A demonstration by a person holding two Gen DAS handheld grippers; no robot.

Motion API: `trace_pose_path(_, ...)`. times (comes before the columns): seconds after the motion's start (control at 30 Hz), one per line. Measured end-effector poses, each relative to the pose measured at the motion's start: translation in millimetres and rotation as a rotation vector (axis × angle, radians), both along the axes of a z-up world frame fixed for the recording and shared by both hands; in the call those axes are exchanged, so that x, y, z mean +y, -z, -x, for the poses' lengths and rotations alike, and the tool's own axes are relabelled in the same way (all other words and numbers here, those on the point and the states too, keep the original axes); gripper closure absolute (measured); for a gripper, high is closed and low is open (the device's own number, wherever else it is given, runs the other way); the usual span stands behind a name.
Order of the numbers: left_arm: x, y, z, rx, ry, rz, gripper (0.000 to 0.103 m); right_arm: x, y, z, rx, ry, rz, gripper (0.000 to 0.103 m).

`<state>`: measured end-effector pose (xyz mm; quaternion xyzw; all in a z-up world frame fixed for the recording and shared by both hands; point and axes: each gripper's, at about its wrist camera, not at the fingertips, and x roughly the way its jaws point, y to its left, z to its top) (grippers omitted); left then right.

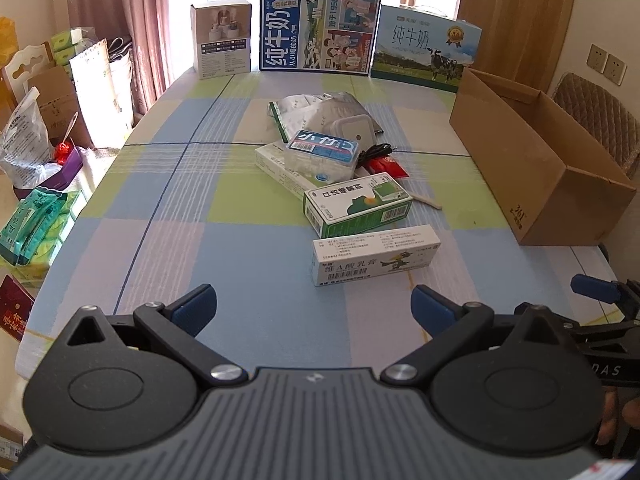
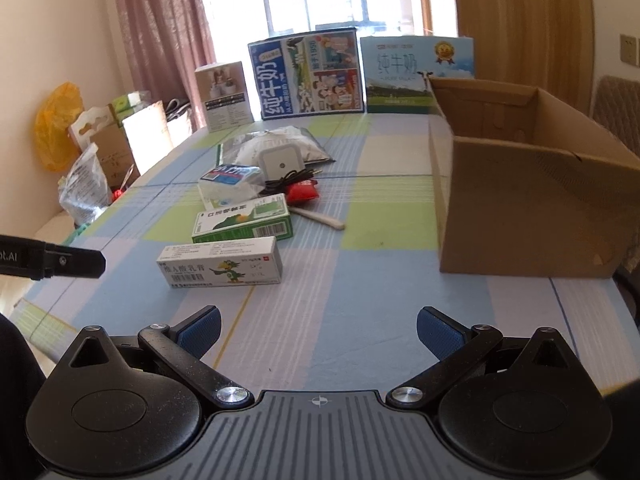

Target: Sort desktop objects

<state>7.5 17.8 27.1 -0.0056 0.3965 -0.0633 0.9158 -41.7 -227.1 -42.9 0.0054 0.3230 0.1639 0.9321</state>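
A pile of small items lies mid-table: a white ointment box [image 1: 374, 254] [image 2: 222, 266] nearest me, a green-and-white medicine box [image 1: 358, 204] [image 2: 244, 222], a clear box with a blue label [image 1: 322, 152] [image 2: 226, 178], a white square device [image 1: 354, 130] [image 2: 280, 164], a black cable [image 1: 374, 152] [image 2: 290, 180], a red packet [image 1: 388, 168] [image 2: 302, 192] and a silver foil bag [image 1: 316, 110] [image 2: 276, 142]. An open cardboard box [image 1: 536, 160] [image 2: 532, 184] stands at the right. My left gripper [image 1: 314, 308] and right gripper [image 2: 318, 330] are both open and empty, short of the ointment box.
A checked cloth covers the table [image 1: 192, 200] [image 2: 360, 280]. Two milk cartons [image 1: 318, 30] [image 1: 424, 54] and a white product box [image 1: 222, 40] stand along the far edge. Bags and cartons crowd the floor at the left [image 1: 40, 160]. A padded chair [image 1: 592, 112] stands behind the cardboard box.
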Motion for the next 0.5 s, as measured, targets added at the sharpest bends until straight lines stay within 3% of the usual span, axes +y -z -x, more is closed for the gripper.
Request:
trace_pose_path(0.13, 11, -4, -9, 0.006, 0.013, 0.009, 0.001, 12, -6, -6, -0.054, -0.086, 0.052, 0.002)
trace_pose_path(0.3, 20, -12, -23, -0.025, 0.099, -0.019, 0.001, 28, -14, -29, -0.05, -0.234, 0.105, 0.002)
trace_pose_path(0.5, 25, -12, -46, -0.045, 0.257, -0.081, 0.001, 56, -8, -52, -0.071, -0.458, 0.318, 0.002)
